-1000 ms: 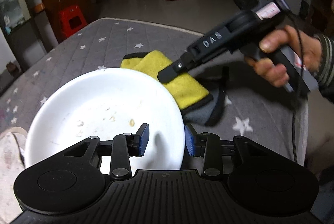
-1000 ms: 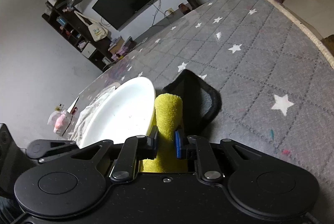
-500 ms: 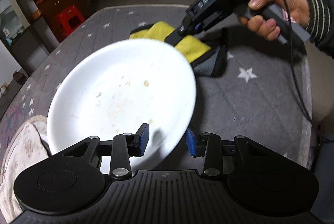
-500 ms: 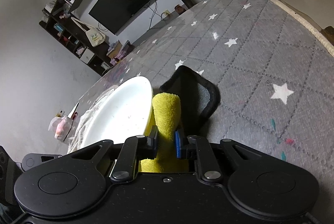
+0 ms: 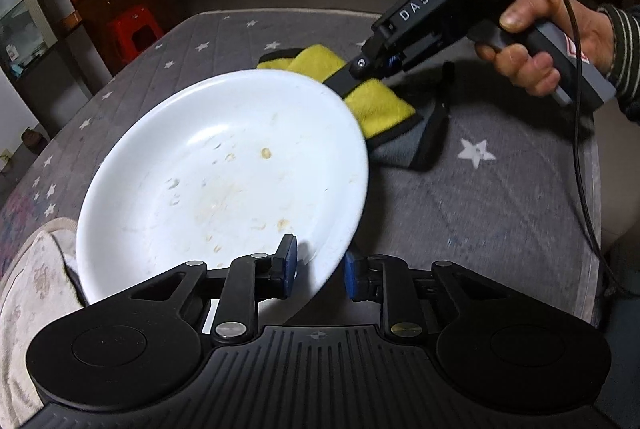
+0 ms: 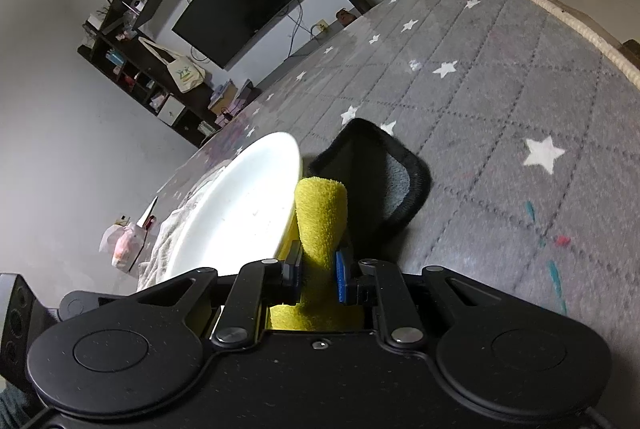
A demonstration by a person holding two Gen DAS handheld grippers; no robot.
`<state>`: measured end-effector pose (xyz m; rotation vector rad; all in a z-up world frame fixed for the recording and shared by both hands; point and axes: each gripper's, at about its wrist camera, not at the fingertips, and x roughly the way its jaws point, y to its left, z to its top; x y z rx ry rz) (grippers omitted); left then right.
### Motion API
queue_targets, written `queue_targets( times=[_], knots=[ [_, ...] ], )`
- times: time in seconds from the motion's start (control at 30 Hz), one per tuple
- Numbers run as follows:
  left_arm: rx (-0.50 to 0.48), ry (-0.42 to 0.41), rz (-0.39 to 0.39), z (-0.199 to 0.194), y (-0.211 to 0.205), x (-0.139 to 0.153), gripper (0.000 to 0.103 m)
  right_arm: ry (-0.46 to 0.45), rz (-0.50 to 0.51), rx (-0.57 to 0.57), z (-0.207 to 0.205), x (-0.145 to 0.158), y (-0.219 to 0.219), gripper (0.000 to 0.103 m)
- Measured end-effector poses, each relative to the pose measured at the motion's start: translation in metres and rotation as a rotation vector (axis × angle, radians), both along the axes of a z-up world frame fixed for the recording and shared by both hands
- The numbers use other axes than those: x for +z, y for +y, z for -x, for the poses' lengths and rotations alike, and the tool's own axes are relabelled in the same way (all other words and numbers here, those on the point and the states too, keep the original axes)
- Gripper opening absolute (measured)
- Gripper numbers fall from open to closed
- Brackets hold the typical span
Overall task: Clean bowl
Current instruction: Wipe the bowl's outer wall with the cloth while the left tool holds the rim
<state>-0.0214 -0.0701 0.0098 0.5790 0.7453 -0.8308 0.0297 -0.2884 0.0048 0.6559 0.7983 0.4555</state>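
My left gripper (image 5: 316,271) has just been closing, and its blue pads are clamped on the near rim of the wide, shallow white ceramic bowl (image 5: 224,181), one pad inside, one under the edge. The bowl is tilted, its far side raised above the grey quilted cover with white stars (image 5: 500,213). Inside I see pale dried food specks and a faint brownish smear near the middle.

On the other side, my right gripper (image 6: 318,271) is squeezed tight on a rolled fold of the fluffy yellow cloth with black edging and a grey underside (image 6: 322,217). From the left wrist camera that gripper's fingers (image 5: 352,73) sit at the bowl's far rim, with the yellow cloth bunched under them and its grey side spilling onto the cover just beside the bowl. My right hand (image 5: 540,41) is wrapped round the black handle, striped sleeve at the wrist, a black cable trailing down.

A crumpled off-white towel (image 5: 24,301) lies under the bowl's left edge. Beyond the cover, a red plastic stool (image 5: 134,31) stands on the floor, and from the right wrist camera a black flat television (image 6: 240,5) hangs on the white wall.
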Motion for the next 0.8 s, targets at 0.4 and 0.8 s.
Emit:
queue_targets(
  times=[0.4,0.8],
  knots=[
    [0.019,0.010,0.026,-0.009,-0.012,0.004,0.023,-0.004,-0.057,0.022,0.014,-0.005,0.006,0.017],
    [0.015,0.014,0.033,-0.009,-0.012,0.001,0.024,-0.025,-0.040,0.100,0.033,0.002,0.016,0.017]
  ],
)
